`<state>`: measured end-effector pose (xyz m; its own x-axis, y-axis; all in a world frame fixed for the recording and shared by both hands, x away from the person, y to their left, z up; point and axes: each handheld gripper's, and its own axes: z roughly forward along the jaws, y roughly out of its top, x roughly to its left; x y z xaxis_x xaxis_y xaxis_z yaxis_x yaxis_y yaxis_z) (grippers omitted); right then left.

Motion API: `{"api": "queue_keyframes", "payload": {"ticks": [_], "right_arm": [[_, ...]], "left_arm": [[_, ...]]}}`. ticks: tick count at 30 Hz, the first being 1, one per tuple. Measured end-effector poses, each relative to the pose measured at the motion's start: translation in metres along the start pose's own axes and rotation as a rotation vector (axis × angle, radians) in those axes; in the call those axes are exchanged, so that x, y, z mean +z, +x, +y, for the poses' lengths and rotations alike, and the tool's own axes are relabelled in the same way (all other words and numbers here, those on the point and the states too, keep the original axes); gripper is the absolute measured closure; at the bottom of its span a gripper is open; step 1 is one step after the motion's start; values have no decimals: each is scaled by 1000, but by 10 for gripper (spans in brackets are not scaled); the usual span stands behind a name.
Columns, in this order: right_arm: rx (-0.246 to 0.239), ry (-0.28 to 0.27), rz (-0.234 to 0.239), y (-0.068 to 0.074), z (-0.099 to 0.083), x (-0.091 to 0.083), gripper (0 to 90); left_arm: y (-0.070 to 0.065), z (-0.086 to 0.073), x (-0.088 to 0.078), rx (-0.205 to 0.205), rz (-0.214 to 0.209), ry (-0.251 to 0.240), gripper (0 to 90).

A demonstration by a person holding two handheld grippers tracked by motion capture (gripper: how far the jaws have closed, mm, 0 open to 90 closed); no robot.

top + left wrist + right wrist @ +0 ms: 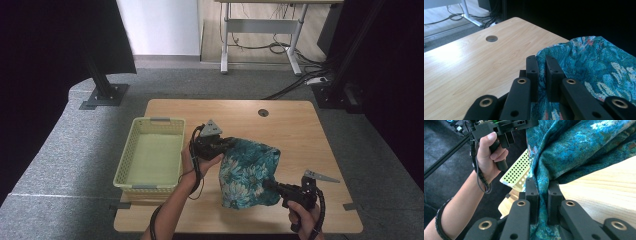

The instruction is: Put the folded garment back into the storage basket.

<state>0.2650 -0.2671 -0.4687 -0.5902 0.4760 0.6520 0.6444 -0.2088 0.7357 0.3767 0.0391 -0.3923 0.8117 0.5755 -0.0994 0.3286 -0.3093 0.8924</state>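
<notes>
Two claws, left claw [226, 143] and right claw [270, 184], pinching teal cloth [248, 172] between them.

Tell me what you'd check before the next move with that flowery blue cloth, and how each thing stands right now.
1. Left tool clamped on the cloth: ok, fabric pinched between its jaws.
2. Right tool clamped on the cloth: ok, a bunched edge is gripped.
3. Cloth off the table: cannot tell; it hangs between the tools, and its lower edge may touch.
4. Basket free to take something: ok, nothing lies in it.
5. Cloth spread flat: not ok, it hangs bunched and folded.
</notes>
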Motion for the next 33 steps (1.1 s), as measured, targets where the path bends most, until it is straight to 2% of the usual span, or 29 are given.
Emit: {"api": "queue_keyframes", "payload": {"ticks": [12, 33], "right_arm": [[-11, 7, 8, 5, 5, 7, 821], [-18, 23, 29, 11, 10, 25, 822]], "left_arm": [[4, 2, -11, 0, 14, -4, 826], [14, -4, -26, -9, 30, -5, 826]]}}
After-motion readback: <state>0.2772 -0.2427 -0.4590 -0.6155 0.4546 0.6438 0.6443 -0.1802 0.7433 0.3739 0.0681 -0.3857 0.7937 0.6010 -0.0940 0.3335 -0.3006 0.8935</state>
